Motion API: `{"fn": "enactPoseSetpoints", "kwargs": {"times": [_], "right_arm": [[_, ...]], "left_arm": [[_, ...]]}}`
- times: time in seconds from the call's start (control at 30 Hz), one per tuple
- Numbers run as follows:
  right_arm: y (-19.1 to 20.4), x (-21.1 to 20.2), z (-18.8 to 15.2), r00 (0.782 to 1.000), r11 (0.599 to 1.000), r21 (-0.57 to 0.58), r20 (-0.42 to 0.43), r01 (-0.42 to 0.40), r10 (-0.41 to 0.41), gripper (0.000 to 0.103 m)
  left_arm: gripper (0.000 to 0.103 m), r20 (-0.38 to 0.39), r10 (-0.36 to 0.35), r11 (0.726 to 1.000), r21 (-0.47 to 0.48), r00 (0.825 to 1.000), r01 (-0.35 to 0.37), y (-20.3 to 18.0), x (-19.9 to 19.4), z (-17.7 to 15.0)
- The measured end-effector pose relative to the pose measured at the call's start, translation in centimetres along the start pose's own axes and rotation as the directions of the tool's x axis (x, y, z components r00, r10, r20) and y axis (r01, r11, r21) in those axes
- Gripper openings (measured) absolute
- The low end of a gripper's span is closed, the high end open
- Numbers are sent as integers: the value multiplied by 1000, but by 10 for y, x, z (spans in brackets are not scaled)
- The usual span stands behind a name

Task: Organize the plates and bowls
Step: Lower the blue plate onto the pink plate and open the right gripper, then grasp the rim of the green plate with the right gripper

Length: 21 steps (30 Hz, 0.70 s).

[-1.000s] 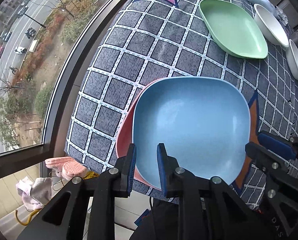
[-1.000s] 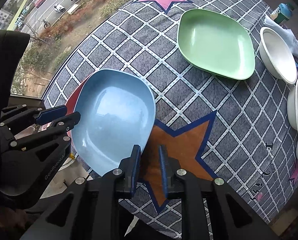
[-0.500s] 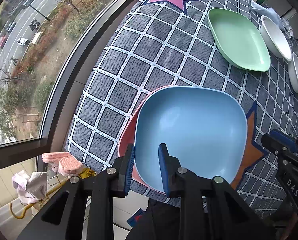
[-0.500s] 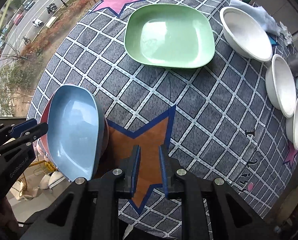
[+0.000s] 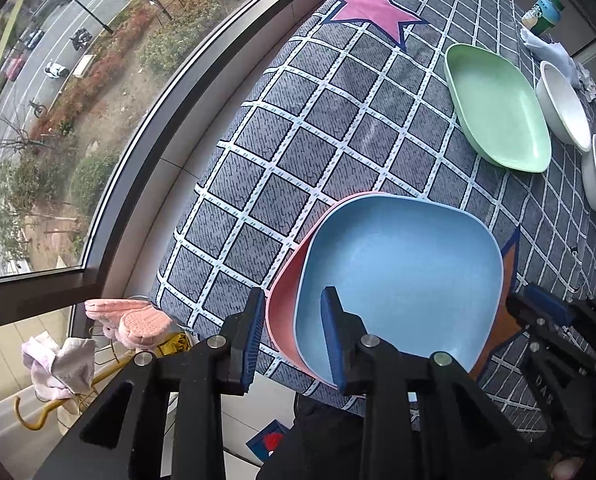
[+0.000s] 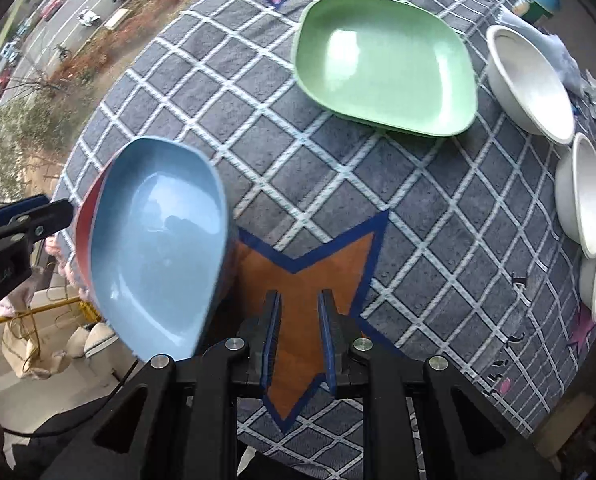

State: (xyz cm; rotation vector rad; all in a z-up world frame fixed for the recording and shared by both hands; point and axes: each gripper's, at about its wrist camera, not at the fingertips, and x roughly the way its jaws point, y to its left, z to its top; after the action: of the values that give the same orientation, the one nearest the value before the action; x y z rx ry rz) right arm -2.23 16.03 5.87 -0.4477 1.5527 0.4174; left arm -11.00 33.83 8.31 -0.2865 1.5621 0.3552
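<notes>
We see the blue plate (image 5: 401, 276) nested on the pink plate (image 5: 286, 300) at the tablecloth's (image 5: 298, 128) near edge. Our left gripper (image 5: 294, 328) is opening, both plates' near rims between its pads. Our right gripper (image 6: 298, 336) hangs narrowly parted, empty, over the orange star (image 6: 317, 272); its body in the left view reads "DAS".

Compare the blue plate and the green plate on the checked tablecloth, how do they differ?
The light blue squarish plastic plate is stacked on a pink plate; the pale green squarish plastic plate lies alone on the checked tablecloth. The blue one sits at the table's near edge, the green one farther back beside the white bowls. Both share rounded corners and are empty.
</notes>
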Motion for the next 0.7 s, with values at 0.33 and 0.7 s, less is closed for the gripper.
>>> {"fn": "enactPoseSetpoints", "kwargs": {"times": [0.33,0.7], "right_arm": [[39,-2,5,999,980,-193,-25,-50,46,20],[-96,-23,45,983,958,223,51,-183,176,20]], "left_arm": [[34,12,-46,999,-1,999,46,5,0,-1],[34,22,-200,977,84,980,197,-54,-20,41]]}}
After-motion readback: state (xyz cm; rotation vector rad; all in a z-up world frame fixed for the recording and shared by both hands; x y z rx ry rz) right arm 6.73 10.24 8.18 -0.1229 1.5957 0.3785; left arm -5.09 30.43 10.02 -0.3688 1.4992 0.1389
